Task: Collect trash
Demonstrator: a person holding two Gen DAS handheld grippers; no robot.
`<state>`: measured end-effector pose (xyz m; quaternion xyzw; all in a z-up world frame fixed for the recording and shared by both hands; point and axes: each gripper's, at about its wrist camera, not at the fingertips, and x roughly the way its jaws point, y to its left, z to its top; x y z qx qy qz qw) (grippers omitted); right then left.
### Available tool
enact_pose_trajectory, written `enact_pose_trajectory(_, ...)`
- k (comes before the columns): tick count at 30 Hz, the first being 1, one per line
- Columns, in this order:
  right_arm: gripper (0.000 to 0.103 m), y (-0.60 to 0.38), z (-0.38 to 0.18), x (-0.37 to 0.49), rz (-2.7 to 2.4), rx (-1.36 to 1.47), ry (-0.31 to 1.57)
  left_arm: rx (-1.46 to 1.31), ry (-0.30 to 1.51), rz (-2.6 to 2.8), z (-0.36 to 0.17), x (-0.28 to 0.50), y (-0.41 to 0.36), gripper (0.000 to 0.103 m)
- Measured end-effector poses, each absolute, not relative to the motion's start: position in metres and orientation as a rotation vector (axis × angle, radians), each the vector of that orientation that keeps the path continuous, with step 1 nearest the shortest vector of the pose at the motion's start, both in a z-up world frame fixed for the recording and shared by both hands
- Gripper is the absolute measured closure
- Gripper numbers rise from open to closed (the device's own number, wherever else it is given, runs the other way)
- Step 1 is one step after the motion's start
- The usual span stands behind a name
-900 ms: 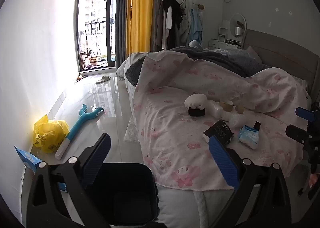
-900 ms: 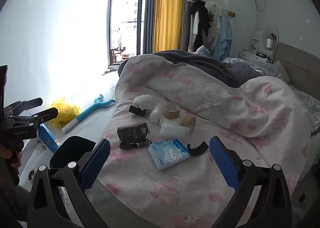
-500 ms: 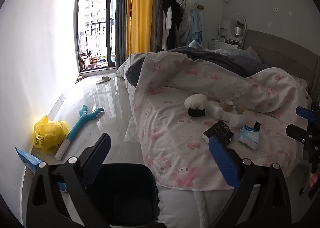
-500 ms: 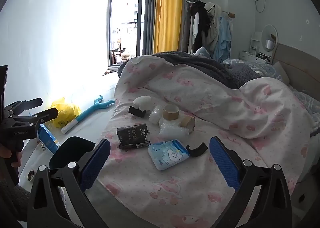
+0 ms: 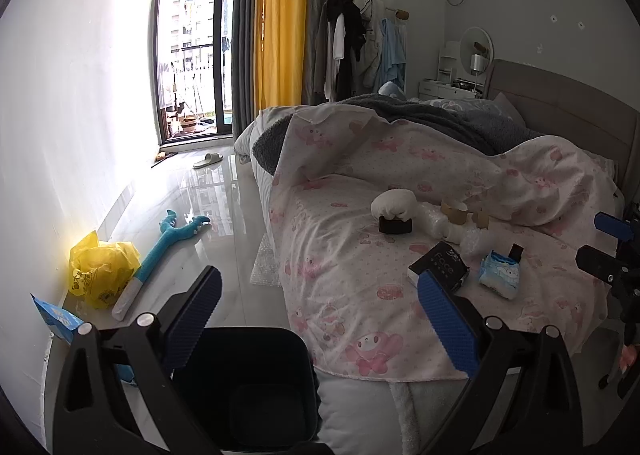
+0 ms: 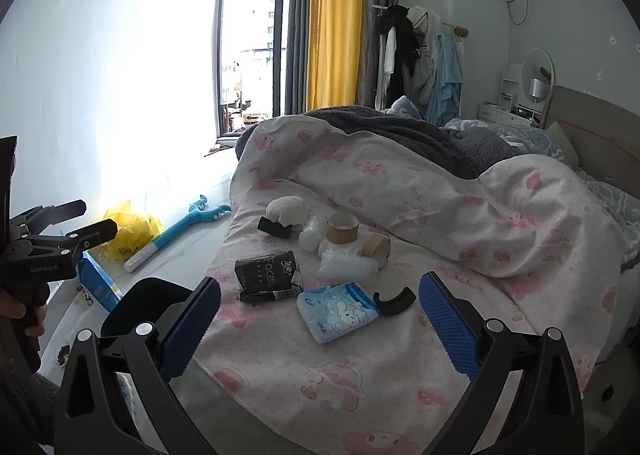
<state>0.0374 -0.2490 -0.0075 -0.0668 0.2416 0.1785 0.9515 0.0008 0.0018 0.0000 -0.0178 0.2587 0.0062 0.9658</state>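
Hovering side by side at the foot of the bed point(image 6: 360, 375), both tilting somewhat downward: left gripper point(image 5: 320, 319) hanging over the dark bin point(image 5: 248, 383) on the floor, jaws standing wide apart with nothing between them; right gripper point(image 6: 320, 319) aiming across the pink-printed quilt point(image 6: 500, 215), jaws likewise wide apart and empty. Lying scattered on the quilt ahead of the right gripper, well short of its pads: a black packet point(image 6: 266, 271) with white lettering, a blue tissue pack point(image 6: 338, 311) showing a cartoon rabbit, a curved black piece point(image 6: 394, 301) touching that pack, two cardboard tape cores point(image 6: 342, 229), crumpled clear bubble wrap point(image 6: 346, 265), and a white wad point(image 6: 286, 209) sitting against a small black block point(image 6: 274, 227). Resting on the floor by the wall: a yellow plastic bag point(image 5: 102, 269), a blue box point(image 5: 56, 317) and a teal long-handled toy point(image 5: 168, 247). Showing only partly: the bin, cropped by the frame bottom and the left gripper's arms; small dark bits point(image 6: 64, 353) on the floor near the holding hand point(image 6: 20, 313), too blurred to identify; lettering on the packet, only partly legible.
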Motion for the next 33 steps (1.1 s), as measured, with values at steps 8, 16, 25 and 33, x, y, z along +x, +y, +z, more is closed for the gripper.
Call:
enact_pose_trajectory(8, 0.003, -0.2499, -0.0078, 0.0374, 0.364, -0.134, 0.488, -0.034, 0.523, 0.013, -0.0006, 0.0007, 0.0011, 0.003)
enact_pose_trajectory(16, 0.003, -0.2515, -0.0089, 0.0383, 0.366, -0.13, 0.489, -0.032, 0.524, 0.013, -0.0008, 0.001, 0.0007, 0.003)
enact_pose_trajectory(25, 0.003, -0.2511, -0.0096, 0.038, 0.363, -0.133, 0.487, -0.033, 0.525, 0.013, -0.0007, 0.0011, 0.0006, 0.003)
enact_pose_trajectory(33, 0.003, -0.2538, -0.01, 0.0383, 0.362, -0.133, 0.486, -0.032, 0.525, 0.013, -0.0003, 0.001, 0.0017, 0.003)
